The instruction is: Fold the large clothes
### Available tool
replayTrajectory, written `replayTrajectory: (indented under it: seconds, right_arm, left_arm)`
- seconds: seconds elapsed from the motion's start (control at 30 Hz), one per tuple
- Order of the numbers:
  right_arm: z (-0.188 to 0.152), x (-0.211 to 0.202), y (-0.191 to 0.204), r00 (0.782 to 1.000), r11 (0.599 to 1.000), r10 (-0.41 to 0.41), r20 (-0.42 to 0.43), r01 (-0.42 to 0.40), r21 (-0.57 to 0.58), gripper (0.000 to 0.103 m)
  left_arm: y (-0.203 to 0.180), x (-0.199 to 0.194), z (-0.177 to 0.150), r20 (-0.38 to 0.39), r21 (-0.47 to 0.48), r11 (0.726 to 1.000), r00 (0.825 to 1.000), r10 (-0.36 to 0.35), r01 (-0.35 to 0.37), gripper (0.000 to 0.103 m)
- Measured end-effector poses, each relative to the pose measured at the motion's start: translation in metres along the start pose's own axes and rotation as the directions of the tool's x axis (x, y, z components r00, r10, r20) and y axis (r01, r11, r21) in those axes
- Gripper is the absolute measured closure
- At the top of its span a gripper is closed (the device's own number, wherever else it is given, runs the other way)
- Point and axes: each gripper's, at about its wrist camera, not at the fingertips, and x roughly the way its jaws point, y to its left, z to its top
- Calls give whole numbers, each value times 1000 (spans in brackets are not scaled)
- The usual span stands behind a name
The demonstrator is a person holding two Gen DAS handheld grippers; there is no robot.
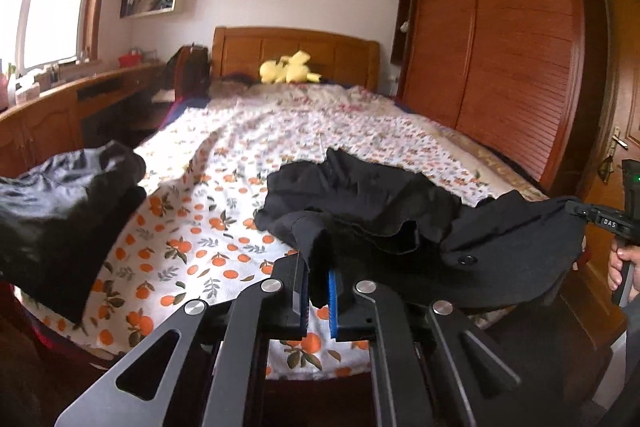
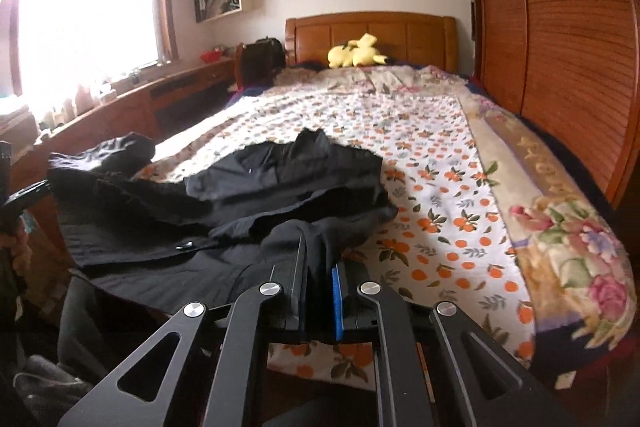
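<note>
Lifting is the step in hand, as I judge it: both grippers pinch the near hem of the black shirt (image 1: 384,203), which lies spread at the foot of the bed (image 1: 240,147). The left gripper (image 1: 318,283) has its jaws pressed together on a fold of the cloth, and the right gripper (image 2: 320,287) is closed on the cloth in the same way, further along that edge. The hem hangs between them over the bed's foot end, while the collar part rests on the bed toward the headboard. A dark pile (image 1: 60,211) lies at the bed's window side. Next, I think, both grippers should carry the hem together toward the headboard and lay it on the collar part, keeping the edge taut and level.
</note>
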Motion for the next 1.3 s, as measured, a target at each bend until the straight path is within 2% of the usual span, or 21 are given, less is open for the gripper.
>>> replayTrajectory:
  seconds: [0.13,0.23,0.37,0.43,0.63,0.87,1.3]
  right_arm:
    - [-7,-26,1,1000,1000,11,13,-11,14,95]
    - [-17,-34,-1,995,993,96,6,-97,74,95]
    - [-23,-31,7,999,999,36,-7,-36,11,95]
    - [-22,-24,6,999,999,41,-6,-41,20,95]
    - [-17,-13,7,1000,1000,29,-3,-29,0,95]
    - [1,18,0,1000,999,5,-3,-5,-35,95]
    - [43,138,-17,999,992,-23,-46,17,-125,95]
  left_arm:
    - [-13,-35,0,29,17,1000,999,-19,19,96]
    - [-23,-54,-2,40,37,999,999,-22,21,96]
    - [-30,-53,-5,20,65,998,1000,-1,0,96]
    - [-29,-48,-5,13,58,998,1000,2,-3,95]
    - [-29,-25,4,16,78,997,1000,25,-27,95]
    - [-29,9,27,63,113,992,997,42,-49,95]
    - [-5,120,68,67,113,987,992,103,-110,95]
